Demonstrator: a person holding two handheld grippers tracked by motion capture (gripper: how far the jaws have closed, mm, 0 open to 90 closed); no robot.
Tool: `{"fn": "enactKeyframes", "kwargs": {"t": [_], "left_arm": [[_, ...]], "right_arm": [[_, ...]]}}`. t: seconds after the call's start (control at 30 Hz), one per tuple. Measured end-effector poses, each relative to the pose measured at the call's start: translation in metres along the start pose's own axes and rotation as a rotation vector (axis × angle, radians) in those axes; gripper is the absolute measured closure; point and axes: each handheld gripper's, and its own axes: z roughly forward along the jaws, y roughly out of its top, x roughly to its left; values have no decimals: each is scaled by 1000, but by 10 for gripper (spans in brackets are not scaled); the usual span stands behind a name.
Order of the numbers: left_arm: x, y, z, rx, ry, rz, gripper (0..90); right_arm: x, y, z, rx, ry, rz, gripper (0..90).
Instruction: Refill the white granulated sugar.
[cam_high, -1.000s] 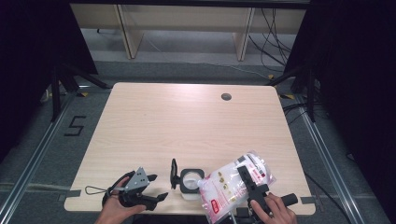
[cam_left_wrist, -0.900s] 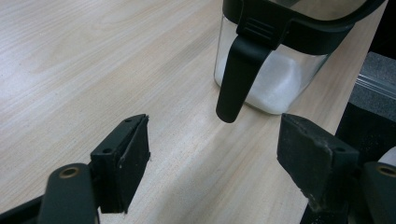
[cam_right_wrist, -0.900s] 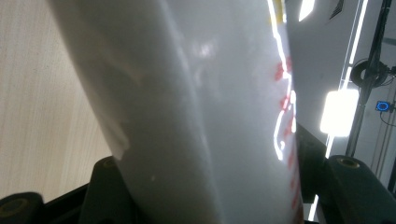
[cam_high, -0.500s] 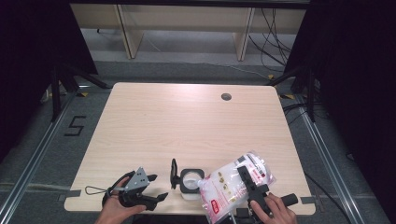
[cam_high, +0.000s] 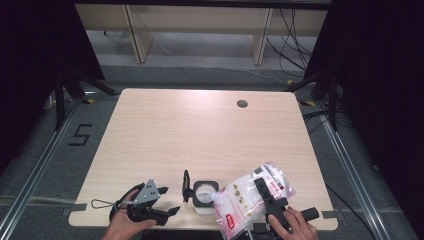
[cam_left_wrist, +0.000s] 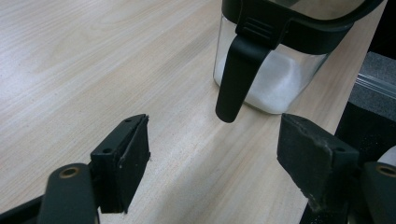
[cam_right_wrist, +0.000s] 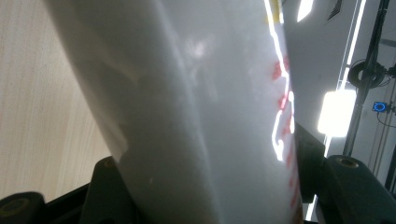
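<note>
High view, right gripper (cam_high: 267, 200) clamped on pouch (cam_high: 250, 197), left gripper (cam_high: 167, 212) jaws wide, empty

- We see a glossy, clear plastic pouch (cam_high: 252, 197), its film shining under the lights.
- Our jar (cam_left_wrist: 275, 79) looks like clear glass with a matt black plastic lid.
- The surface (cam_high: 200, 135) is pale, matt wood-grain.

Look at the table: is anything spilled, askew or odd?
Nothing spilled. The bag is tilted in the right tongs, its corner over the open jar near the table edge, as pouring requires. The left tongs wait open.
</note>
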Motion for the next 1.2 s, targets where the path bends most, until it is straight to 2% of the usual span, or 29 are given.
{"fn": "enactKeyframes", "kwargs": {"t": [0.03, 0.07, 0.1, 0.17, 0.2, 0.33, 0.4, 0.43, 0.5, 0.6, 0.67, 0.73, 0.77, 0.8, 0.83, 0.87, 0.9, 1.0, 1.07, 1.13, 1.17, 1.2], "left_arm": [[0, 0, 0, 0, 2, -5, 248], [1, 0, 0, 14, 7, 11, 248], [0, 0, 0, 2, -2, -7, 248], [1, 0, -1, 7, -1, 15, 248], [0, 0, -1, 4, -2, -3, 248], [0, 0, -1, 4, -3, 4, 248], [0, 0, -1, 7, 0, 0, 248], [1, 0, -1, 5, -3, 5, 248], [1, 0, -1, 8, -5, 6, 248], [0, 0, -1, 3, -5, 0, 248], [1, 0, -1, 8, -6, 5, 248], [1, 0, 0, 10, 5, 5, 248], [1, 0, 0, 11, 6, 9, 248], [-1, 0, 0, -10, -5, -10, 248], [0, 0, 0, -9, -4, -5, 249], [1, 0, -1, 18, 7, 7, 248], [1, 0, 0, 14, 6, 11, 248], [2, 0, -1, 23, 10, 17, 248], [0, 0, 0, 4, 4, -4, 248], [0, 0, -1, 7, 1, 2, 248], [0, 0, -1, 5, 0, -3, 248], [1, 0, -1, 13, 8, 4, 248]], "right_arm": [[0, 0, 0, 1, -2, 2, 441], [0, 0, 0, 3, -2, 7, 441], [0, 0, 0, 5, -3, 11, 441], [0, 0, 0, 0, -2, 4, 442], [0, 0, 0, -1, -1, 6, 443], [3, 0, 0, 11, 17, 44, 444], [2, -1, 0, 14, 22, 46, 445], [1, 0, 0, 10, 16, 32, 446], [3, 0, -1, 17, 21, 57, 447], [0, 0, 0, 6, 13, 26, 448], [0, -1, 0, 5, 13, 25, 449], [3, -1, 0, 13, 24, 67, 449], [2, -2, 1, 8, 23, 52, 450], [0, -2, 1, -5, 13, 40, 450], [4, -2, 1, 3, 24, 86, 450], [2, -3, 1, -2, 24, 72, 450], [3, -2, 1, 2, 24, 81, 450], [2, -3, 1, -7, 17, 62, 451], [2, -3, 1, 1, 24, 71, 451], [1, -3, 2, -21, -7, 45, 452], [2, -2, 1, -4, 14, 77, 452], [1, -2, 2, -15, 6, 59, 451]]}}
